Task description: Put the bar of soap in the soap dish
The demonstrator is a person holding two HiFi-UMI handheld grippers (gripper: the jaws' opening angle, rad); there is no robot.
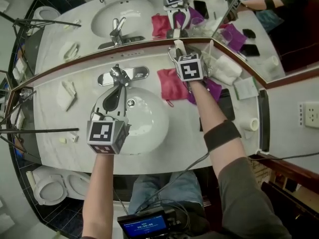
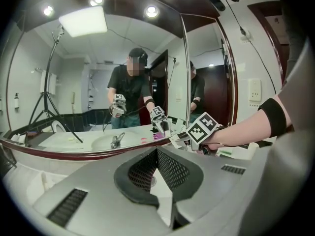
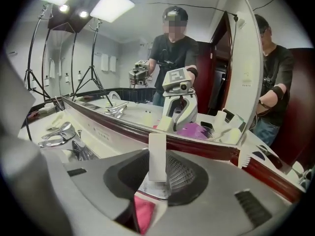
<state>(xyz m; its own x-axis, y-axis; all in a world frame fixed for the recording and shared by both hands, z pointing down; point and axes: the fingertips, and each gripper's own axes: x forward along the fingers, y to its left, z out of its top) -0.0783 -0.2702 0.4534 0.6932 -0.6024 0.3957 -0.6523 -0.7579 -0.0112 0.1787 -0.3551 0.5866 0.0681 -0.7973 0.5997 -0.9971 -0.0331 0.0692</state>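
Right gripper [image 3: 158, 173] clamped on upright white bar of soap [image 3: 157, 151], held between both pads at frame centre. Left gripper [image 2: 157, 171] shut, empty, over basin [image 1: 149, 126]. Step, as judged: carry after pickup. Next: transfer across to white dish [image 1: 66, 94], left of head view, probably the soap dish; level lowering, gentle release.

You hold a plain white rectangular bar of soap [image 3: 157, 156] against the black mesh-patterned pads of your grey right tool [image 3: 158, 177]. Your left tool [image 1: 113, 97] is the same grey and black. The cube [image 1: 189, 67] on each bears black-and-white square markers. The off-white table [image 1: 55, 133] shows a glossy white oval basin [image 1: 149, 123], a silver chrome faucet [image 1: 118, 77], a bright pink crumpled cloth [image 1: 172, 85] and a purple cloth [image 1: 215, 89]. The elastic band [image 1: 223, 135] on your right forearm is black.
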